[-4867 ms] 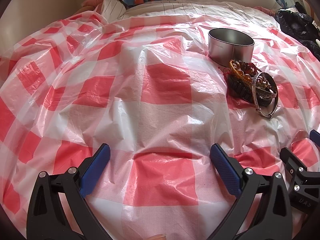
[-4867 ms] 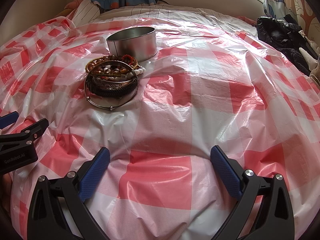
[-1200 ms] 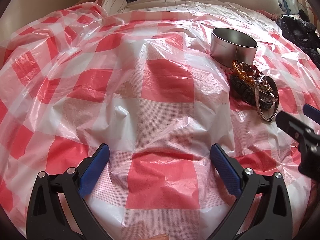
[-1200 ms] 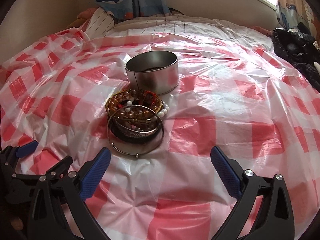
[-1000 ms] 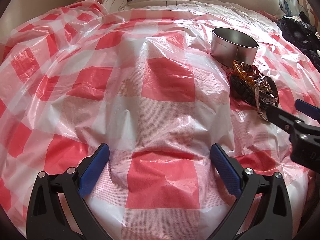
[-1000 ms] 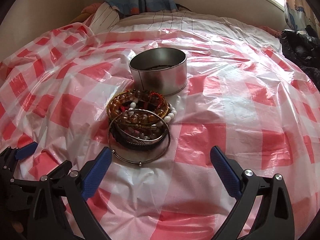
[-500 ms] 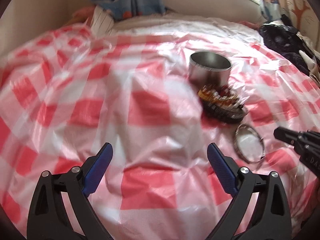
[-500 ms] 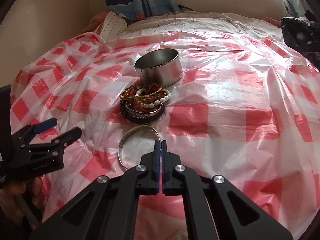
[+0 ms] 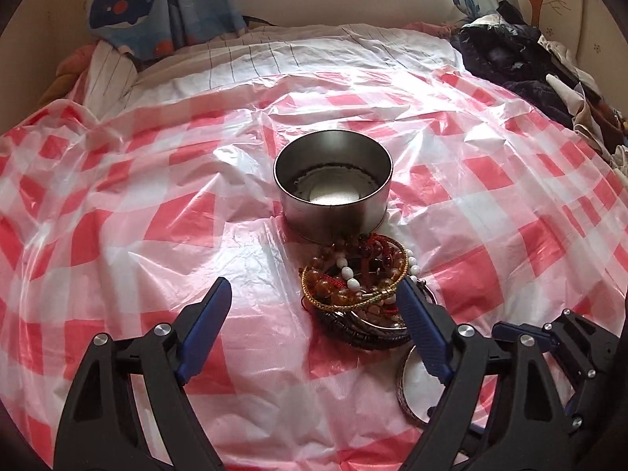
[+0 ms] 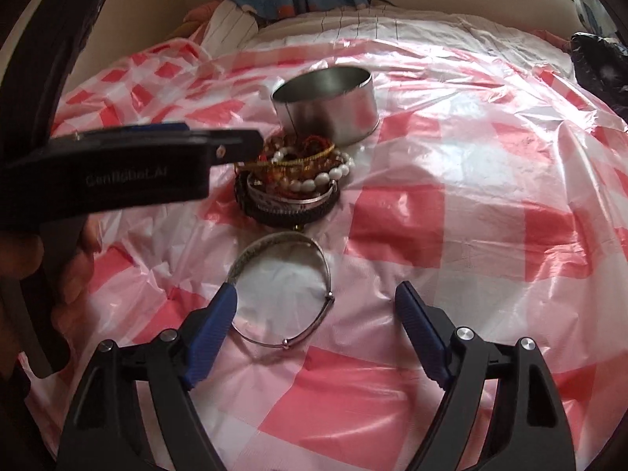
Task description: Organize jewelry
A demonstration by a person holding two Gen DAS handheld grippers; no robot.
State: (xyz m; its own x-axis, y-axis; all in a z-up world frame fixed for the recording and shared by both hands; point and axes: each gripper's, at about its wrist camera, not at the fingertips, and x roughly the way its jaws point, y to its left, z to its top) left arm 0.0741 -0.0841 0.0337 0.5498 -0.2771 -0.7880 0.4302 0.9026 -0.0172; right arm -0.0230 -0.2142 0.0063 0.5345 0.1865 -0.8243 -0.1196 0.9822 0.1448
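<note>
A round metal tin stands open on the red-and-white checked plastic sheet; it also shows in the right wrist view. A pile of beaded bracelets and bangles lies just in front of it, seen also in the right wrist view. A silver bangle lies alone on the sheet, nearer to me. My left gripper is open, its right finger beside the pile. My right gripper is open, its left finger touching the bangle's edge.
The sheet covers a bed with a striped cover at the back. Dark clothes are heaped at the far right. A whale-print cloth hangs at the back left. A wall runs behind.
My right gripper has opened and let go of the silver bangle, which lies on the sheet apart from the pile. My left gripper has moved right, up to the pile.
</note>
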